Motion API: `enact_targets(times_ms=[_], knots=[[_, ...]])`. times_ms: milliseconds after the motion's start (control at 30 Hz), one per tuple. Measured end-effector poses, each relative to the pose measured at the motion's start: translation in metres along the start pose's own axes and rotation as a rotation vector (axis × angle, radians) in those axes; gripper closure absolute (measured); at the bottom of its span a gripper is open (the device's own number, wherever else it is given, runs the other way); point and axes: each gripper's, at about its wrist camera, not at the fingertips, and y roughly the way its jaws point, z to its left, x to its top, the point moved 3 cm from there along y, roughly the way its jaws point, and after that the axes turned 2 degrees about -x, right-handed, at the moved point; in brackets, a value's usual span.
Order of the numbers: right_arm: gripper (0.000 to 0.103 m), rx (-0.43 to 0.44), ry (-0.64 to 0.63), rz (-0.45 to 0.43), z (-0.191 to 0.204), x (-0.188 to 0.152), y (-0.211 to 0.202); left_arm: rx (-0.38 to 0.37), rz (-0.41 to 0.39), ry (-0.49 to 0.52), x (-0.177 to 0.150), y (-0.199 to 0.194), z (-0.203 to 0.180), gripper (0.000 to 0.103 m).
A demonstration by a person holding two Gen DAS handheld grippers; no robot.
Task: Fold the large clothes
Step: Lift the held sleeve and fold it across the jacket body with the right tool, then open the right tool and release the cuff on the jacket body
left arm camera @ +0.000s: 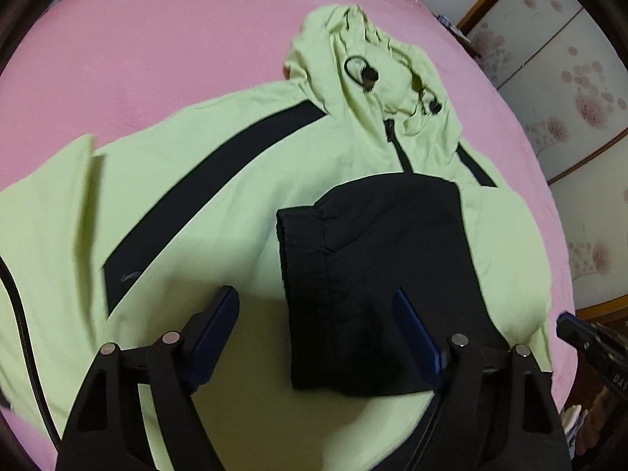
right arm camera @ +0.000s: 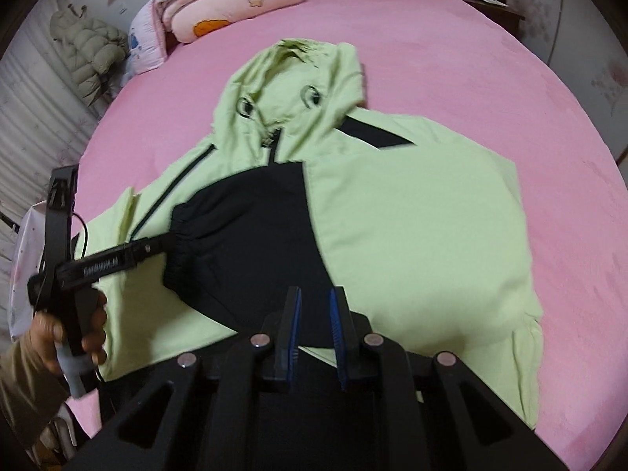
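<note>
A light green hooded jacket (left arm camera: 219, 180) with black stripes lies spread front-up on the pink bed (left arm camera: 157, 39). Its black sleeve (left arm camera: 384, 259) is folded across the chest, cuff pointing left. My left gripper (left arm camera: 318, 314) is wide open above the sleeve, holding nothing. In the right wrist view the jacket (right arm camera: 412, 227) fills the middle, the black sleeve (right arm camera: 251, 235) lies over it, and the left gripper (right arm camera: 168, 241) reaches to the sleeve's cuff. My right gripper (right arm camera: 316, 306) hovers over the sleeve's near end with its jaws a narrow gap apart and nothing between them.
Folded pink quilts and pillows (right arm camera: 219, 4) are stacked at the head of the bed. A grey puffer coat (right arm camera: 90, 51) hangs at the left wall. A floral wardrobe door (left arm camera: 569, 90) stands on the right. The right gripper's tip (left arm camera: 588, 337) shows at the right edge.
</note>
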Motion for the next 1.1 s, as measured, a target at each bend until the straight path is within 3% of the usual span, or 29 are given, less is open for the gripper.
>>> enact_targets(times_ms=[133,200,233,267,333,433,533,600,733,833,867,967,1100], knots=[[0.088,-0.024,0.029,0.032,-0.021,-0.013,0.010,0.011,0.019,0.047,0.011,0.024,-0.009,0.024],[0.088,-0.040,0.034,0.045,-0.031,-0.019,0.012,0.022,0.024,0.058,0.016,0.034,-0.016,0.036],[0.088,-0.048,0.038,0.050,-0.036,-0.021,0.012,0.049,0.028,0.066,0.019,0.038,-0.019,0.058],[0.088,-0.057,0.043,0.052,-0.041,-0.024,0.012,0.071,0.031,0.074,0.023,0.040,-0.021,0.072],[0.088,-0.077,0.057,0.046,-0.054,-0.028,0.007,0.094,0.032,0.095,0.029,0.038,-0.029,0.075],[0.088,-0.113,0.087,0.029,-0.074,-0.032,-0.001,0.130,-0.041,0.139,0.036,0.018,-0.044,0.076],[0.088,-0.135,0.128,0.016,-0.093,-0.032,-0.005,0.167,-0.115,0.153,0.046,-0.004,-0.049,0.076],[0.088,-0.153,0.149,0.014,-0.103,-0.031,-0.003,0.200,-0.120,0.152,0.047,-0.006,-0.043,0.076],[0.088,-0.170,0.159,0.010,-0.111,-0.024,0.007,0.260,-0.012,0.100,0.040,0.020,-0.022,0.066],[0.088,-0.168,0.142,-0.008,-0.106,-0.015,0.013,0.282,-0.004,0.092,0.034,0.023,-0.018,0.060],[0.088,-0.162,0.134,-0.015,-0.103,-0.011,0.015,0.287,-0.012,0.088,0.033,0.019,-0.019,0.052],[0.088,-0.144,0.107,-0.033,-0.092,0.004,0.021,0.322,-0.092,0.074,0.034,-0.005,-0.026,0.035],[0.088,-0.120,0.059,-0.034,-0.077,0.021,0.032,0.324,-0.224,0.046,0.037,-0.045,-0.038,0.027]])
